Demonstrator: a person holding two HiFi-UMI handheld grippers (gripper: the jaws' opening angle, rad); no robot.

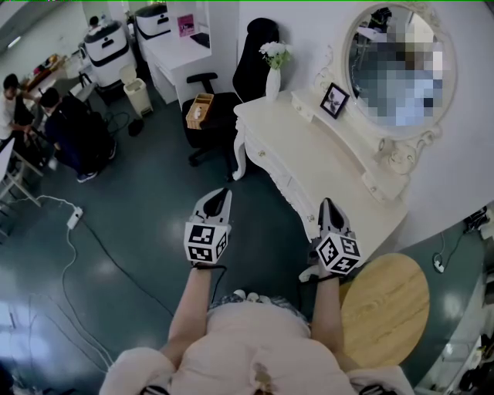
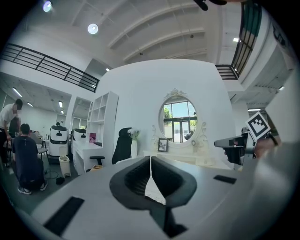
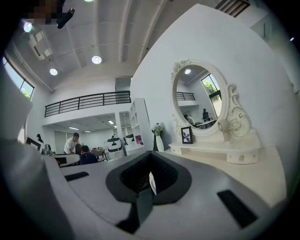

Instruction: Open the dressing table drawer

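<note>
Looking down on a dark teal floor (image 1: 154, 200) with a white power strip (image 1: 75, 218) and cable trailing across it. Over by the white wall (image 1: 309, 23), a black office chair (image 1: 255, 62) beside a white desk (image 1: 174, 50), and near the bottom right a round wooden stool (image 1: 386, 301). Up high, round ceiling lights (image 3: 96, 59) glowing above a dark balcony railing (image 3: 86, 101).

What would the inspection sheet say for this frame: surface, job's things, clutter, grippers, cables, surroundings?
Surface: white ornate dressing table, top mostly bare.
Job's things: drawer fronts look shut.
Clutter: black framed photo, white vase of flowers, oval mirror.
Grippers: left gripper and right gripper both shut, nothing between the jaws.
Cables: white power strip and cord on the floor.
Surroundings: black office chair, round wooden stool, seated people far left.
</note>
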